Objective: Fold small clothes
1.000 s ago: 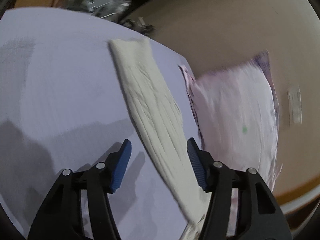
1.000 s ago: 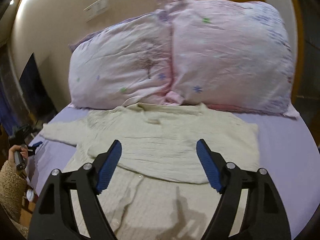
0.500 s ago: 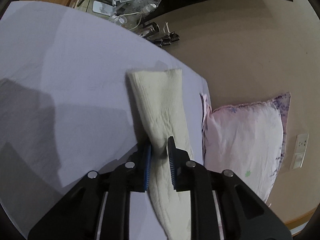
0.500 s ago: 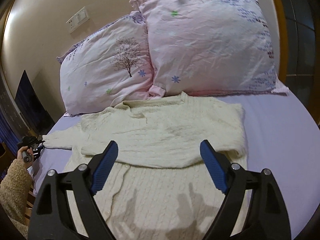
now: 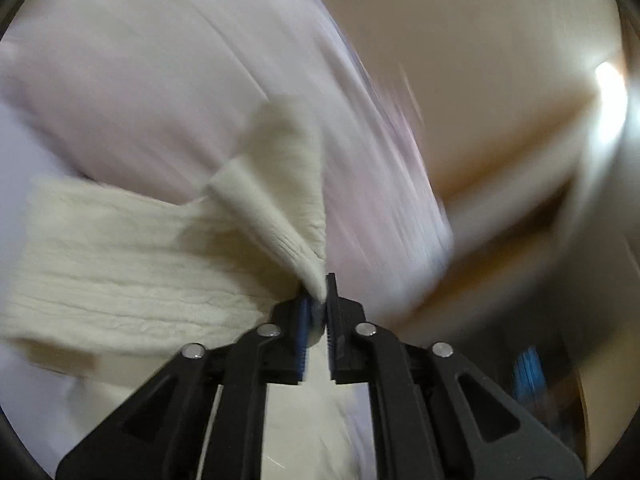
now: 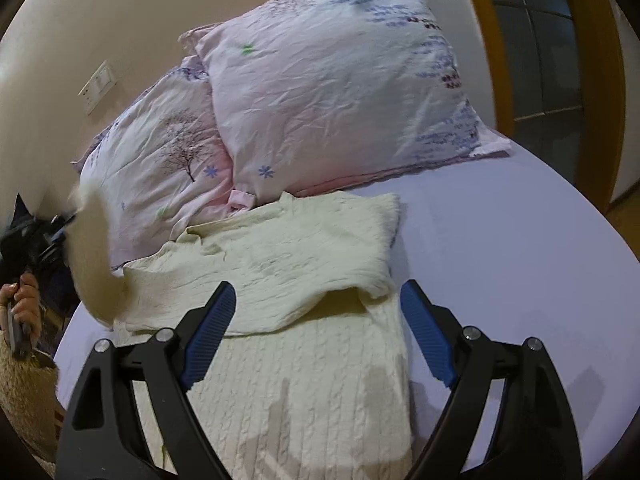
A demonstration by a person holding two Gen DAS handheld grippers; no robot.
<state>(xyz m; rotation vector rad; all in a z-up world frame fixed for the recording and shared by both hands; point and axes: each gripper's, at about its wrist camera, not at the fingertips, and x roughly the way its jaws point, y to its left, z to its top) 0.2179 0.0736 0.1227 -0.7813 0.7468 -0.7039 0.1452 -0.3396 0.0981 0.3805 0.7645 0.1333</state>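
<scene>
Since half a second ago the left gripper [image 5: 318, 304] has lifted the sleeve [image 5: 280, 208] off the bed and swung it toward the sweater's body, so its view, sharp before, is now streaked with motion blur. Its jaws are clenched on the cuff end of the sleeve, the cream knit pinched between the blue pads [image 5: 302, 336] and rising in a fold beyond them. The right gripper [image 6: 316, 336] has kept its place over the garment, jaws released and spread wide, touching nothing.

Nearest in the right wrist view, the cream sweater [image 6: 304, 380] lies flat on the lavender bed sheet [image 6: 500, 248], cable-knit lower part toward the camera, with the other sleeve already folded across the chest. At the left edge of that view the lifted sleeve hangs as a pale blur in the air, with the person's left hand [image 6: 22, 308] on the gripper handle below it. Beyond the sweater's collar two pink floral pillows [image 6: 320, 92] lean against the beige wall [image 6: 120, 8], which carries a switch plate [image 6: 98, 86]. A wood-framed door [image 6: 536, 40] stands at the far right
</scene>
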